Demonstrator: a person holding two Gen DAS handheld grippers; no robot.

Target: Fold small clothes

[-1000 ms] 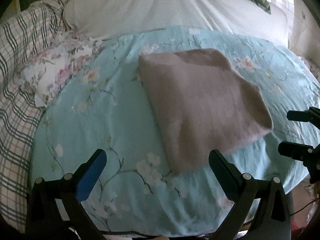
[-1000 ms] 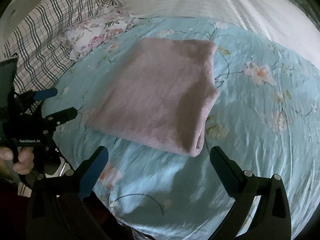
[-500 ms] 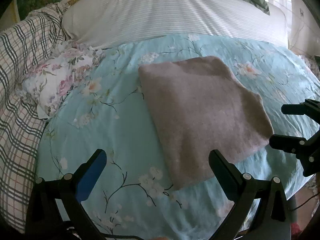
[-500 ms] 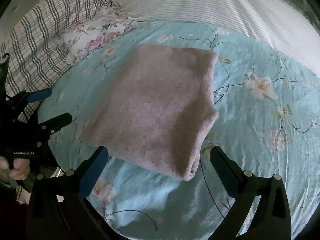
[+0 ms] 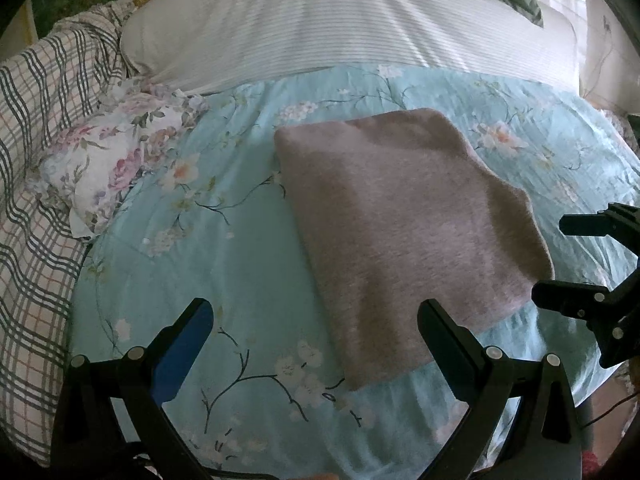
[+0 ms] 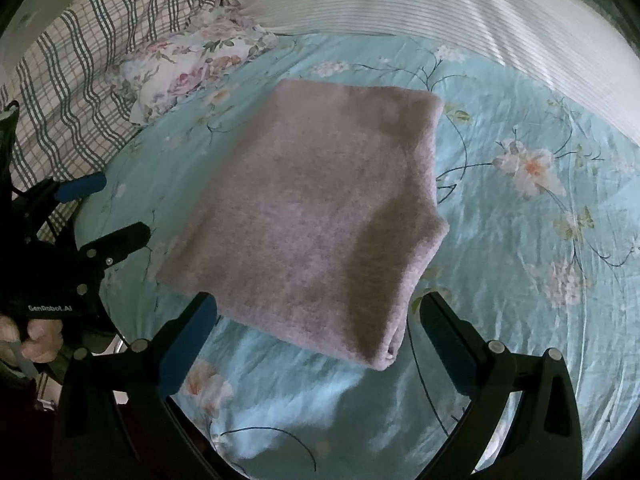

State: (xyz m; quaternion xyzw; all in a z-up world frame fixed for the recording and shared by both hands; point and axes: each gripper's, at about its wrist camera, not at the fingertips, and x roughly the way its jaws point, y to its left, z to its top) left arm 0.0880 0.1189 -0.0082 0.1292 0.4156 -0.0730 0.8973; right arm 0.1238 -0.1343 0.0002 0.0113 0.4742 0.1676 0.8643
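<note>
A mauve knitted garment (image 5: 404, 232) lies folded into a flat rectangle on the light-blue floral bedspread (image 5: 224, 264); the right wrist view shows the garment (image 6: 316, 216) with its thick folded corner nearest the camera. My left gripper (image 5: 316, 332) hangs open above the bedspread, its right finger over the garment's near edge. My right gripper (image 6: 316, 328) is open too, with the garment's near edge between its fingers and no contact visible. Each gripper shows in the other's view: the right gripper (image 5: 560, 260) at the far right, the left gripper (image 6: 104, 212) at the far left.
A white floral cloth (image 5: 112, 160) lies crumpled at the left, beside a plaid blanket (image 5: 36, 128). A white striped pillow (image 5: 340, 24) runs across the back. A person's hand (image 6: 32, 336) holds the left gripper's handle. The bed's near edge curves below the grippers.
Both grippers have moved forward toward the folded garment, which now sits lower and larger in both views. The garment itself has not shifted on the bedspread.
</note>
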